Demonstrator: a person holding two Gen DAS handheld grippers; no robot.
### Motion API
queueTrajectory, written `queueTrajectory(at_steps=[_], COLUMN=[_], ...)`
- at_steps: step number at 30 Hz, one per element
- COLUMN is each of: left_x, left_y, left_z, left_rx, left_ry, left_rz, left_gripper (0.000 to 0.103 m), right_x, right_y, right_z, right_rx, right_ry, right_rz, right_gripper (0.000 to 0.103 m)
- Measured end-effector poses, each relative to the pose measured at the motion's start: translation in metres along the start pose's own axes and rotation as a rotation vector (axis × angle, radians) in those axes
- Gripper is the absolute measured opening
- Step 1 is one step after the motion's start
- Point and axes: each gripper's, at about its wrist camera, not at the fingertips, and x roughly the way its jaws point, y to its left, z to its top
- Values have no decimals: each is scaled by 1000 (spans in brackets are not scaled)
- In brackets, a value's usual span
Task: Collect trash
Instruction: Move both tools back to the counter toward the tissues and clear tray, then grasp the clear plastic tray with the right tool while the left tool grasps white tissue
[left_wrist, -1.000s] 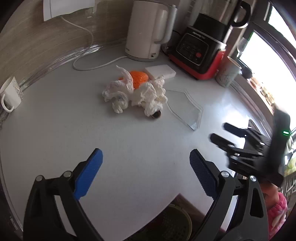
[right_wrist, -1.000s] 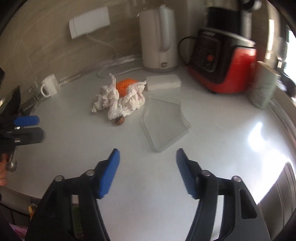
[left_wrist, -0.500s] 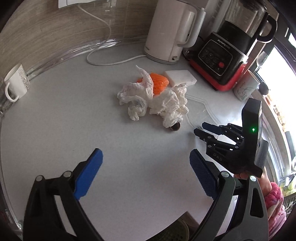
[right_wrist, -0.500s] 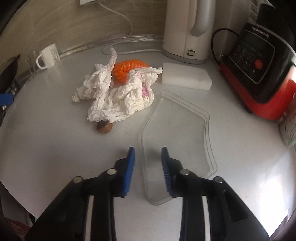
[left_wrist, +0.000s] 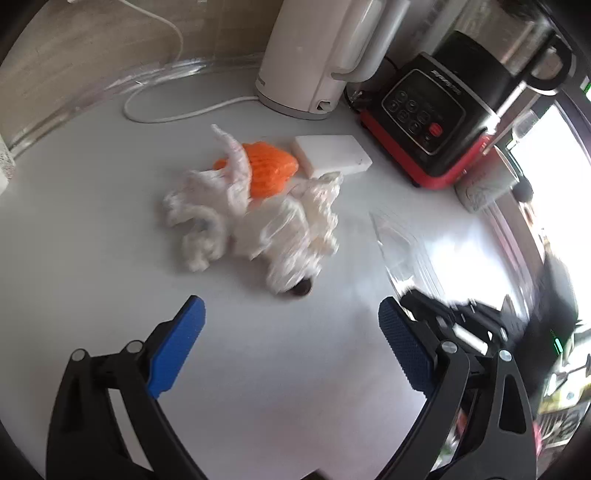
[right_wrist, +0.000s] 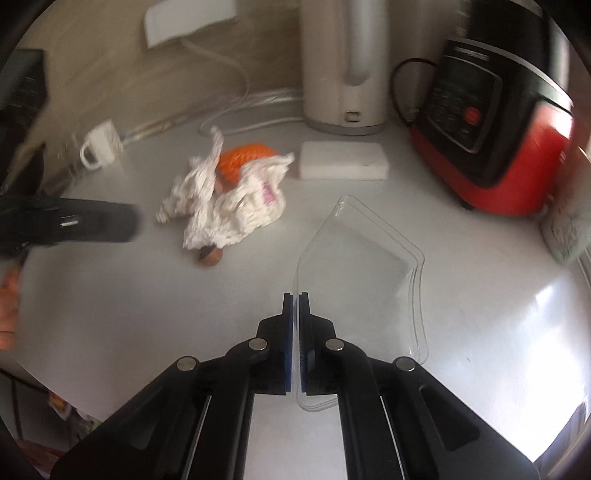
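A heap of crumpled white tissue (left_wrist: 251, 221) lies on the white counter, with an orange foam net (left_wrist: 271, 168) behind it and a small brown nut (left_wrist: 301, 290) at its front. It also shows in the right wrist view (right_wrist: 229, 214). A clear plastic tray (right_wrist: 365, 266) lies to its right. My right gripper (right_wrist: 296, 297) is shut on the tray's left rim. My left gripper (left_wrist: 291, 317) is open and empty, just in front of the tissue heap.
A white kettle (left_wrist: 314, 55), a red and black blender (left_wrist: 439, 122), a white sponge block (left_wrist: 332, 157) and a paper cup (left_wrist: 484, 184) stand at the back. A white mug (right_wrist: 99, 149) is at the far left. The counter edge is near me.
My right gripper has moved in and closed onto the clear tray's rim. My left gripper has moved forward toward the tissue heap and stays open.
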Motion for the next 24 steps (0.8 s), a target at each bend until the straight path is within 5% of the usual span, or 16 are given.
queueTrajectory(at_steps=[7,11,15,18,24], left_x=[43,66,74,71,52], left_y=[-8,-6,-9,-12,-10], left_z=[40,53,56,58,60], left_rx=[-107,-153,-111,-72,-71], left_ry=[49,107,106,89,44], left_rz=[69,120,174,188,157], left_gripper=[89,67,34,24,21], right_x=[-29,-34,-34,-35,-40], right_y=[-15,-21,-26,-26,-21], right_z=[-11,-17,-23,-25,-24], right_rx=[46,75,102,110,115], right_ry=[-49,-54,-55,-58,-80], right_rz=[16,28,32,33,27], right_gripper=[4,4,5,5,5])
